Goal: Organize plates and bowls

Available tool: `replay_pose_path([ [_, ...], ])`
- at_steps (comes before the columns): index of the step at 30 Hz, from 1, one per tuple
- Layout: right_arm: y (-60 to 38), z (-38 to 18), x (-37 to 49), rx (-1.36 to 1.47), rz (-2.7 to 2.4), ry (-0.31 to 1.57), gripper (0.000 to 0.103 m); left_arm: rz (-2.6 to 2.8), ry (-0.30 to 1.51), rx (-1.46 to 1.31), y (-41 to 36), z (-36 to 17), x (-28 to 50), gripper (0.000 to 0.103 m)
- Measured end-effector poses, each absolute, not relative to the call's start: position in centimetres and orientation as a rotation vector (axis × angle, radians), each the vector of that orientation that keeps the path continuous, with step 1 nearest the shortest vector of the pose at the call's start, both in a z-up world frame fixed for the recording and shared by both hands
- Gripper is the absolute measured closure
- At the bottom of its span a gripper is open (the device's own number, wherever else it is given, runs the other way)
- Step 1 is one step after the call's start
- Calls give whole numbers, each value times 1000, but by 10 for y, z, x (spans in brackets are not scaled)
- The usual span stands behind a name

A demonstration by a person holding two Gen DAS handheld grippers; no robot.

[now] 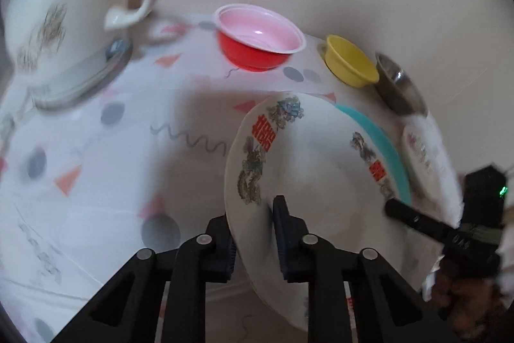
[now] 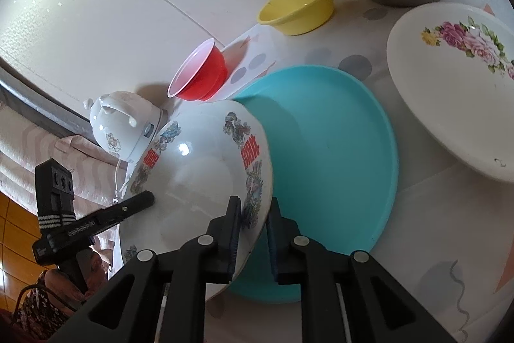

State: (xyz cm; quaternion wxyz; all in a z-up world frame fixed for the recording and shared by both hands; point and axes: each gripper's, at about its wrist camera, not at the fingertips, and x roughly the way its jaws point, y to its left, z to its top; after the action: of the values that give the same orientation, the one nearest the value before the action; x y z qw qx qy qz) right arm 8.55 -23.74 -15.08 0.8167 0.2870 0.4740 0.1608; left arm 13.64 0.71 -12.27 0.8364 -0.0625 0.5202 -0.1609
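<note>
A white plate with red characters and dragon prints [image 1: 308, 163] is held tilted above the table by both grippers. My left gripper [image 1: 252, 230] is shut on its near rim. My right gripper [image 2: 253, 230] is shut on the opposite rim of the same plate [image 2: 199, 169]. A teal plate [image 2: 327, 166] lies on the table under and beside it; its edge shows in the left wrist view [image 1: 382, 137]. A white floral plate [image 2: 449, 92] lies to the right of the teal plate. A red bowl [image 1: 260, 37], a yellow bowl [image 1: 350, 60] and a steel bowl [image 1: 398, 85] stand along the table's far edge.
A white electric kettle [image 1: 64, 12] on its base stands at the table's left end, with a cord [image 2: 117, 179] hanging. The table has a patterned cloth [image 1: 106, 150]. The wall is close behind the bowls.
</note>
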Motion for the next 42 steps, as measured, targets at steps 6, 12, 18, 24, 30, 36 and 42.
replay_pose_path([
  [6,-248,-145,78,638,316,993,87,-361,1087,-75,-13,-117,143,81],
  [12,-265,-135,76,634,265,969,87,-400,1095,-50,-34,-117,159,80],
  [18,-283,-136,76,641,206,953,87,-410,1105,-10,-58,-123,172,77],
  [24,-286,-145,76,616,170,972,87,-372,1122,29,-68,-137,172,69],
  [30,-286,-140,76,586,155,953,87,-353,1141,41,-70,-142,169,67],
  [36,-284,-140,74,561,135,972,75,-326,1122,40,-63,-130,156,56],
  [42,-281,-127,55,511,107,947,70,-281,1097,-1,-48,-115,144,39],
])
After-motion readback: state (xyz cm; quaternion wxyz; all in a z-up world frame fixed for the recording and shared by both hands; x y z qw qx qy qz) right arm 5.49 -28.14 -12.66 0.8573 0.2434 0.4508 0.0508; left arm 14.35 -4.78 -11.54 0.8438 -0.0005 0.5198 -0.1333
